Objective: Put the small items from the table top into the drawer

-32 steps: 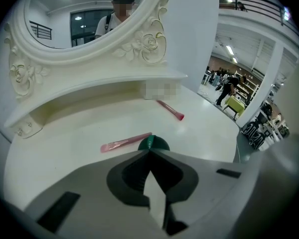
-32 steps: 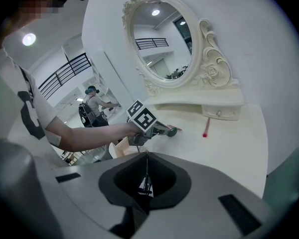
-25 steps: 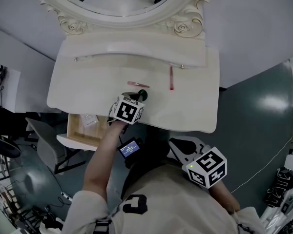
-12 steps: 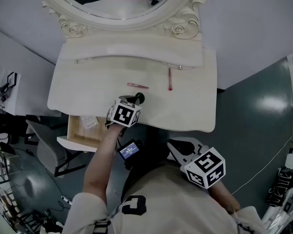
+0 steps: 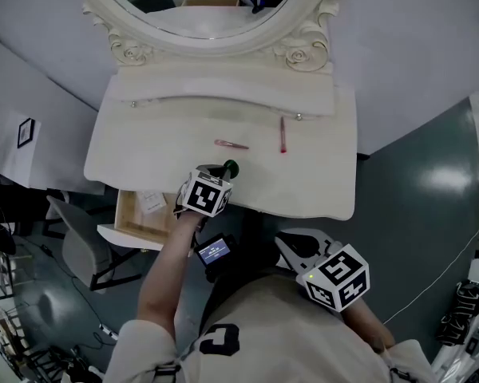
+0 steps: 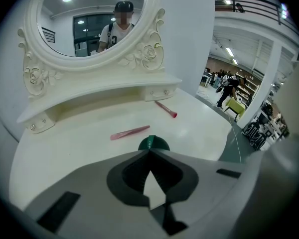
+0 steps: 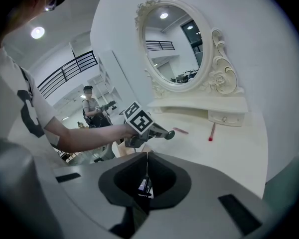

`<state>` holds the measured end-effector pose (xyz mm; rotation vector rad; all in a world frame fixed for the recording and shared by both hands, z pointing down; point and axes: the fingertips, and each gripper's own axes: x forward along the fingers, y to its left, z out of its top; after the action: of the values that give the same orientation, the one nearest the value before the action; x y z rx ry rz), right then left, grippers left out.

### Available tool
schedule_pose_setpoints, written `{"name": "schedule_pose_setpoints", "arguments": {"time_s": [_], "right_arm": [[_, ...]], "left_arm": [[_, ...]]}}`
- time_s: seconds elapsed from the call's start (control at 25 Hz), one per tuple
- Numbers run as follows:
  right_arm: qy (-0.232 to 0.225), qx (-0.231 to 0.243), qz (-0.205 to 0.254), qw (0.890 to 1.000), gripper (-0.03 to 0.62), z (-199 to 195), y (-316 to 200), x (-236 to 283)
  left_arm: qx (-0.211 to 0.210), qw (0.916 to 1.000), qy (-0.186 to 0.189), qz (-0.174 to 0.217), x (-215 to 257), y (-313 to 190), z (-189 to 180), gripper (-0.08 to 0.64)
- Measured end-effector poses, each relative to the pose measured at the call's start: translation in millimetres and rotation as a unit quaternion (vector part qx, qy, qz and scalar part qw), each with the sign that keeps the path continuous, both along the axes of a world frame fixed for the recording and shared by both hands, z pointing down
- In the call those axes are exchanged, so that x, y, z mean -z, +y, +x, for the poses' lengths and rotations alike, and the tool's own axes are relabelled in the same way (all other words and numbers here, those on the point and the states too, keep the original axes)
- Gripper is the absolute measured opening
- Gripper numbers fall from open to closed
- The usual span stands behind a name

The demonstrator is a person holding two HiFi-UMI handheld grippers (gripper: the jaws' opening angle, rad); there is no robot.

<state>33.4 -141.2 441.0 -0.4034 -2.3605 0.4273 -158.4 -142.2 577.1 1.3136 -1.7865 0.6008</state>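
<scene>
At the far left, below the front edge of the surface (image 5: 144, 150), a wooden drawer (image 5: 130, 222) is seen pulled open, and a small pale thing (image 5: 152, 202) lies in it. Just right of the drawer, the left gripper (image 5: 223, 171) is held over the front part of the surface and is pointed steeply down. In the left gripper view its fingers (image 6: 139, 156) are clenched on a green disc (image 6: 153, 143), which sticks out beyond the tips. The same disc (image 5: 231, 167) is seen in the head view at the gripper's tip, near the front edge. Whether it touches the surface cannot be told.

A little further back on the surface a pink stick (image 5: 231, 144) is laid flat, apart from the disc. To its right a red stick (image 5: 283, 134) is laid, with one end towards the small drawers under the mirror (image 5: 207, 6). The two sticks are not touched by anything and are apart from each other.

At the right, the right gripper (image 5: 281, 238) is held off the surface, close to the person's body. In the right gripper view its fingers (image 7: 134, 158) are pressed together and nothing is grasped by them. Beyond them the left gripper (image 7: 167, 133) with the disc (image 7: 170, 134) is seen, and behind it the pink stick (image 7: 181, 130) and the red stick (image 7: 211, 132).
</scene>
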Motion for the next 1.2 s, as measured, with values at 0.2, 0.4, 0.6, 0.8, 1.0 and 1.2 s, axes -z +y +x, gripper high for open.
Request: {"name": "schedule_pose_setpoints", "arguments": {"time_s": [0.2, 0.4, 0.6, 0.8, 1.0, 1.2], "right_arm": [[-0.006, 0.01, 0.007, 1.0, 0.028, 2, 5, 5], [-0.011, 0.02, 0.011, 1.0, 0.028, 7, 10, 9], [-0.017, 0.033, 0.014, 0.999, 0.028, 13, 17, 11], [-0.021, 0.043, 0.017, 0.999, 0.028, 20, 26, 13], [-0.027, 0.05, 0.018, 0.998, 0.028, 29, 32, 16], [-0.035, 0.054, 0.018, 0.998, 0.028, 37, 36, 19]], "left_arm": [[0.004, 1.0, -0.005, 0.002, 7, 11, 4, 0.057], [0.014, 0.9998, -0.01, 0.008, 15, 20, 9, 0.057], [0.022, 0.9995, -0.017, 0.012, 21, 30, 17, 0.057], [0.025, 0.9993, -0.027, 0.012, 26, 44, 28, 0.057], [0.033, 0.9989, -0.031, 0.015, 33, 53, 38, 0.057], [0.042, 0.9984, -0.035, 0.015, 37, 64, 46, 0.058]]}}
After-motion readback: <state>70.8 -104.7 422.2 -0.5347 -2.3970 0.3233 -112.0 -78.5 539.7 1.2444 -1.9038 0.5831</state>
